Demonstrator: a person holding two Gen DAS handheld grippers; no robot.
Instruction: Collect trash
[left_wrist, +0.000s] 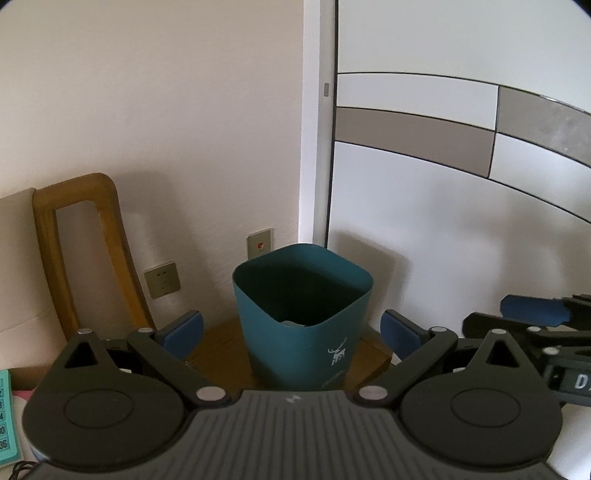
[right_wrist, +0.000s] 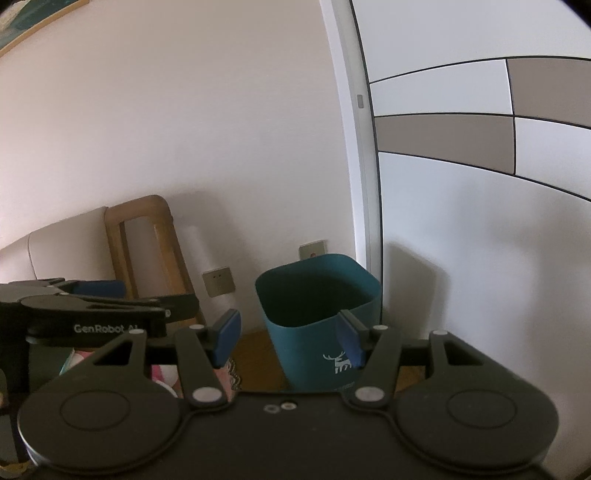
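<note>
A teal trash bin (left_wrist: 301, 317) with a white deer print stands on a wooden surface in the corner by the wall; it also shows in the right wrist view (right_wrist: 317, 321). Something pale lies at its bottom (left_wrist: 293, 324). My left gripper (left_wrist: 291, 332) is open and empty, its blue pads either side of the bin, held just short of it. My right gripper (right_wrist: 288, 338) is open and empty, level with the bin's rim and a little short of it. Each gripper shows in the other's view: the right one (left_wrist: 532, 314), the left one (right_wrist: 92, 295).
A wooden chair frame (left_wrist: 81, 251) and a beige cushion (left_wrist: 18, 266) stand at the left. Wall sockets (left_wrist: 162, 280) sit behind the bin. A white and grey panelled cabinet (left_wrist: 461, 184) fills the right. A teal box edge (left_wrist: 3, 417) is at far left.
</note>
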